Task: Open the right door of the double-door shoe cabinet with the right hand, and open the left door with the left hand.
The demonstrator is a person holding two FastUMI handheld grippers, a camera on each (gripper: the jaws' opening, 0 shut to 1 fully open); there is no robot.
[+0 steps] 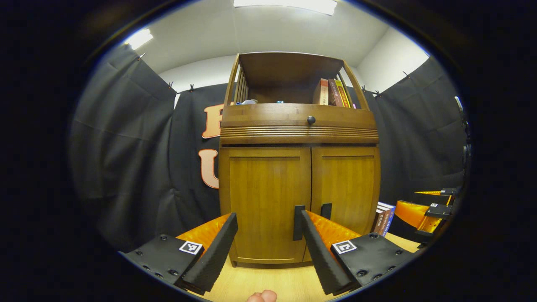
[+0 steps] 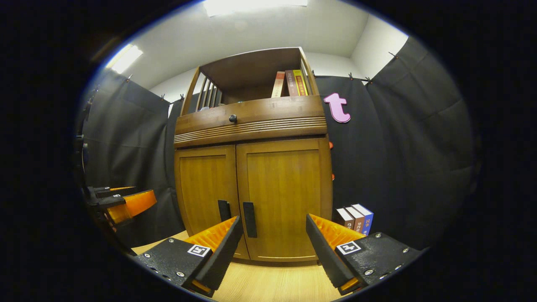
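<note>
Wooden shoe cabinet (image 2: 251,176) stands on the counter (image 2: 272,285) in front of us, both doors shut. Right tool (image 2: 272,241) is spread wide and holds nothing, w/ the right door's handle (image 2: 249,219) just above its left finger. Left tool (image 1: 266,239) is also released, near the left door's handle (image 1: 298,222). Risk, we think: the 2 handles sit very close, so 1 tool could catch the wrong handle or slip off.

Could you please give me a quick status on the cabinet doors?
Both tongs, left and right, open, empty. Left door and right door shut. Handles unobstructed.
</note>
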